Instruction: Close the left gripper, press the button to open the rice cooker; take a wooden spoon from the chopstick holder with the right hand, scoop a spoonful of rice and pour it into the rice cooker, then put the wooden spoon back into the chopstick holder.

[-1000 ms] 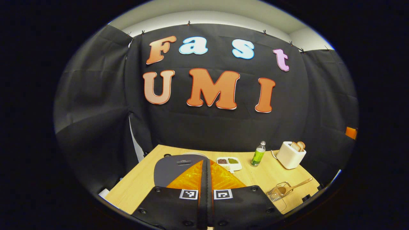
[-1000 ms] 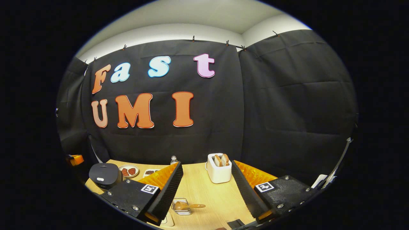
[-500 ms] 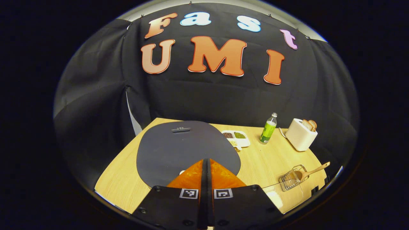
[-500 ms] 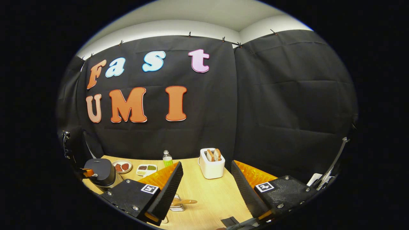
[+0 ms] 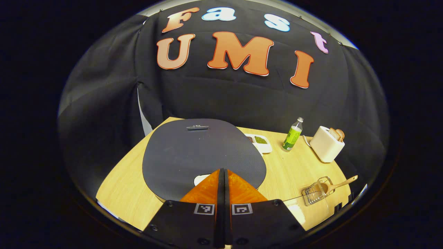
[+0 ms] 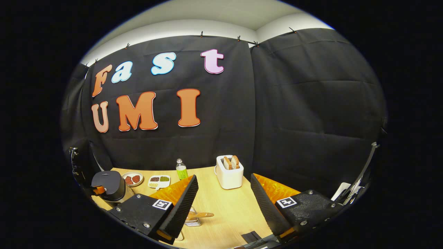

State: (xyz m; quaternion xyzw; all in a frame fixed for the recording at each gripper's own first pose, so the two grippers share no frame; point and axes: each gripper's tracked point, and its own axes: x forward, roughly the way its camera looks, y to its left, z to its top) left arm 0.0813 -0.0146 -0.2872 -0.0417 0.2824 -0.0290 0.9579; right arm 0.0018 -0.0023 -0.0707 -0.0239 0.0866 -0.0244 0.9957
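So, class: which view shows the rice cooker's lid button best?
The left gripper view: the pale button sits close, just ahead of the shut left gripper on the rice cooker lid. In the right gripper view the cooker is small and far, its button hidden.

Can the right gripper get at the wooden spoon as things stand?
Probably yes: the right gripper is open, and the wooden spoon lies just ahead in the chopstick holder, handle exposed, nothing between them.

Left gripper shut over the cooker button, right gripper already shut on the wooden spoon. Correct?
Not quite. In the right gripper view the right gripper is open and empty; the wooden spoon is in the chopstick holder. The left gripper is shut at the rice cooker button.
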